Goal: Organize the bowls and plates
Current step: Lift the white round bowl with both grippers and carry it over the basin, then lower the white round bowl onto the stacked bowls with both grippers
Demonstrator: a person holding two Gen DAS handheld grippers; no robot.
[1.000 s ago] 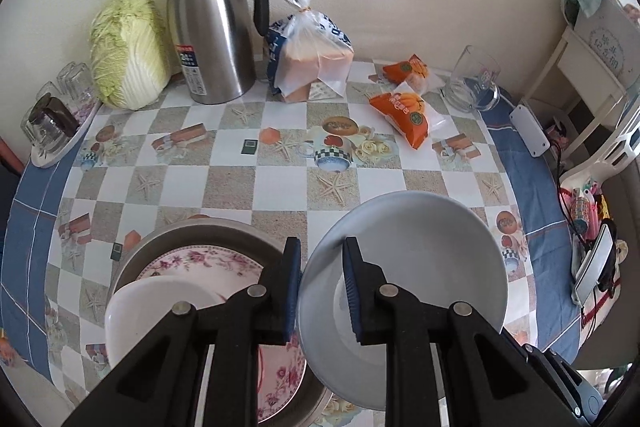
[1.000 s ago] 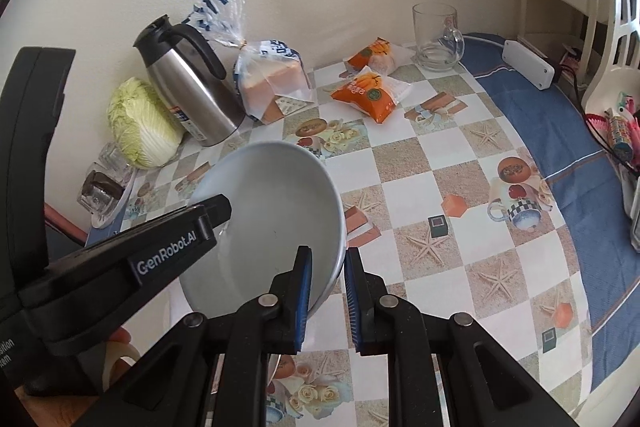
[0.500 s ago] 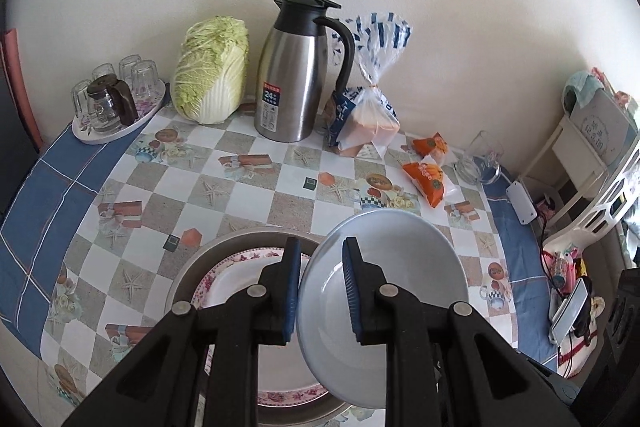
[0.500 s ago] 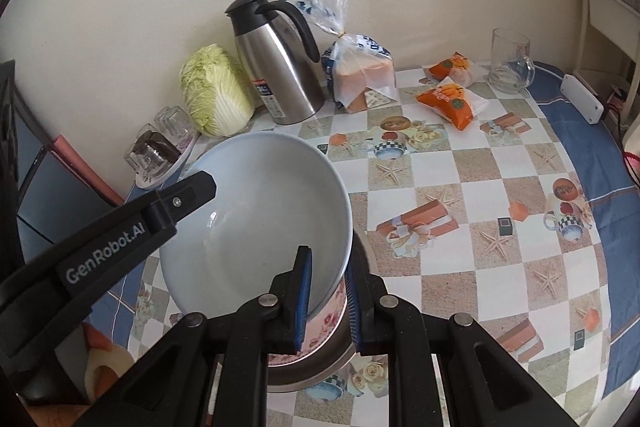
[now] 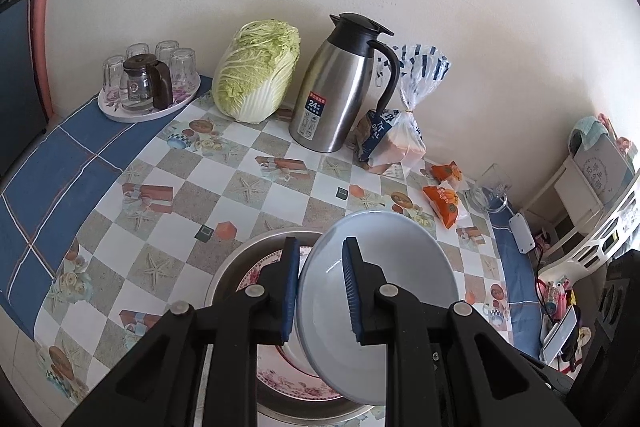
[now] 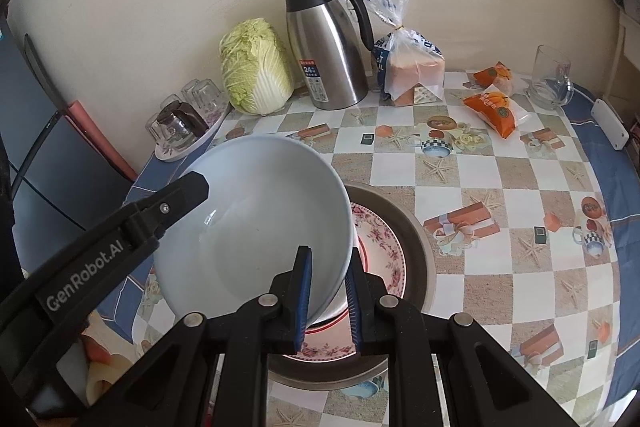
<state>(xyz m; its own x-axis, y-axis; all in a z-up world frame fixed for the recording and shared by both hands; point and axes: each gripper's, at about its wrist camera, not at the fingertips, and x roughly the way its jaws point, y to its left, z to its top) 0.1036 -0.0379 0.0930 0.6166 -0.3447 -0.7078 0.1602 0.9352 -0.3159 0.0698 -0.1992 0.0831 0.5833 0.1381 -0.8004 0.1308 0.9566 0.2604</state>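
- Bowl (image 6: 256, 223), pale blue and glazed, is held tilted above a flowered plate (image 6: 380, 243) set in a metal basin (image 6: 420, 227) on the checked table (image 6: 500, 167).
- It is judged stiff, slippery and breakable; the rim is the place to be gripped.
- Left gripper (image 5: 320, 287) and right gripper (image 6: 328, 295) are each clamped on opposite rim edges, jaws nearly together.

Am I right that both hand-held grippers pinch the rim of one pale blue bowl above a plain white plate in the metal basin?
Not quite. The left hand-held gripper and right hand-held gripper do pinch the pale blue bowl above the metal basin, but the plate has a pink floral rim, as the right wrist view shows.
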